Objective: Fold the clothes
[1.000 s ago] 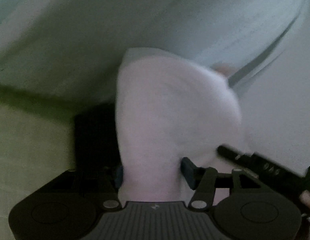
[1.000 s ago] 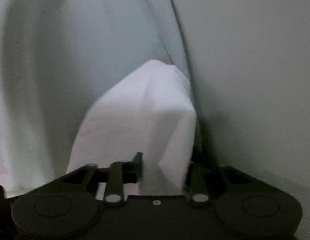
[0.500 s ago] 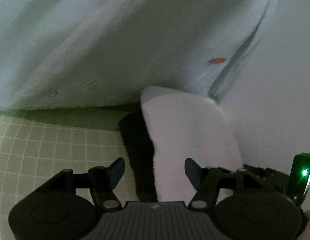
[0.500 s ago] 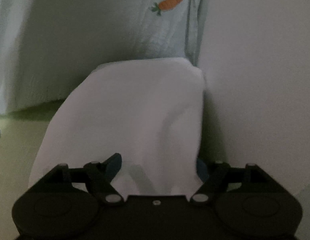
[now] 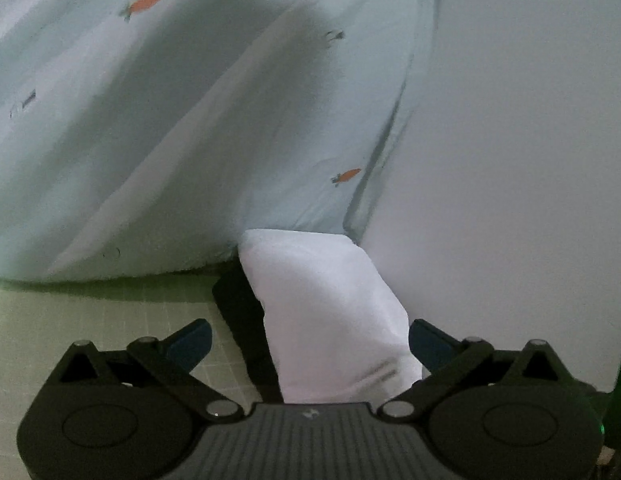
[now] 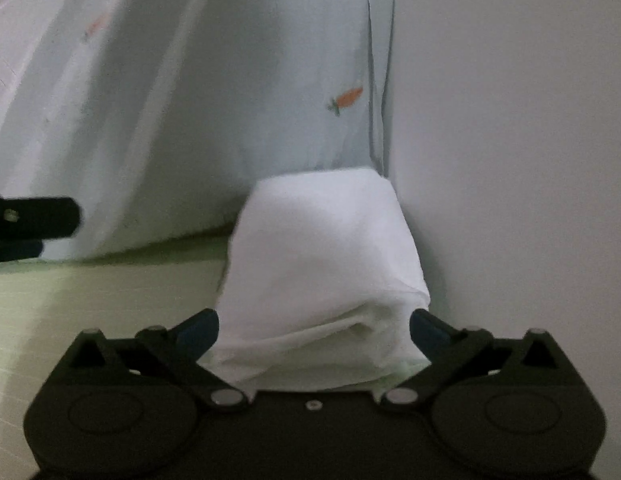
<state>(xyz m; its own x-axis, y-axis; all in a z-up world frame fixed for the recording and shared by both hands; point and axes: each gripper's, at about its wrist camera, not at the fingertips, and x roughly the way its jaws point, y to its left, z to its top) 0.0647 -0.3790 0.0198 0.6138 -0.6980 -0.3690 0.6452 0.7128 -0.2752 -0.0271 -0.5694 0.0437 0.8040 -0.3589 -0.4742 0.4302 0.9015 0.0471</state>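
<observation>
Two cloths fill both views: a pale blue garment (image 5: 198, 128) with small carrot prints drapes over the green gridded table (image 5: 70, 316), and a white folded cloth (image 6: 322, 264) lies before it. Left gripper (image 5: 308, 338) and right gripper (image 6: 313, 328) jaws stand wide, apparently straddling the white cloth.

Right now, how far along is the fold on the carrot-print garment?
Done: both claws are open, the left claw and right claw each with a released white fabric flap between the fingers. In hand: nothing. Left: the carrot-print garment looks rumpled on the green grid mat, so it needs flattening and further folds.
</observation>
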